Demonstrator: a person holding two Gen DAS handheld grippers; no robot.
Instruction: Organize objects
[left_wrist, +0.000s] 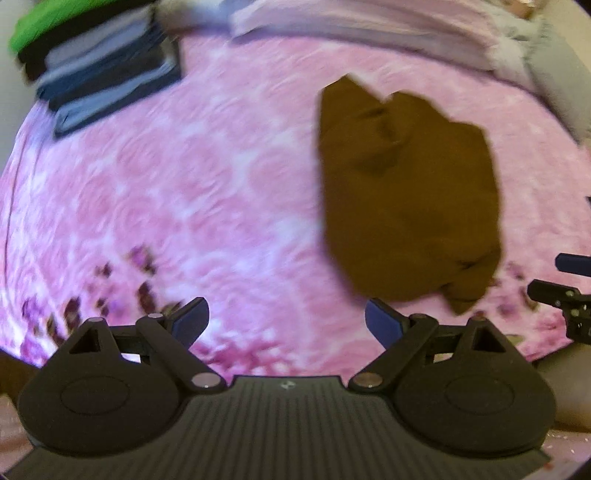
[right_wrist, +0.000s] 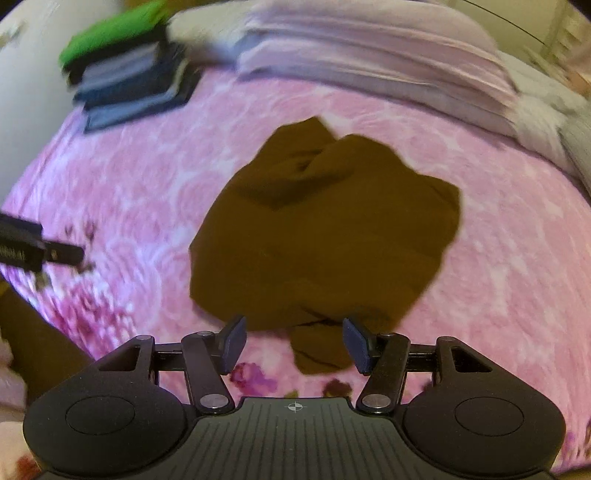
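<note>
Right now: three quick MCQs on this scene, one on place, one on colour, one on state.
1. Where is the folded stack relative to the brown cloth?
A. far left
B. near right
C. on top of it

2. Colour of the stack's top item?
A. red
B. green
C. white

3. The right gripper is:
A. shut on the cloth
B. open
C. holding a book

Answers: 1 A, the stack sits at the bedspread's far left; 2 B, a bright green layer tops it; 3 B, the jaws stand apart, nothing pinched.

Motion blur smears the folded clothes stack (right_wrist: 125, 77); the frame edge crops the right claw (left_wrist: 570, 291).
</note>
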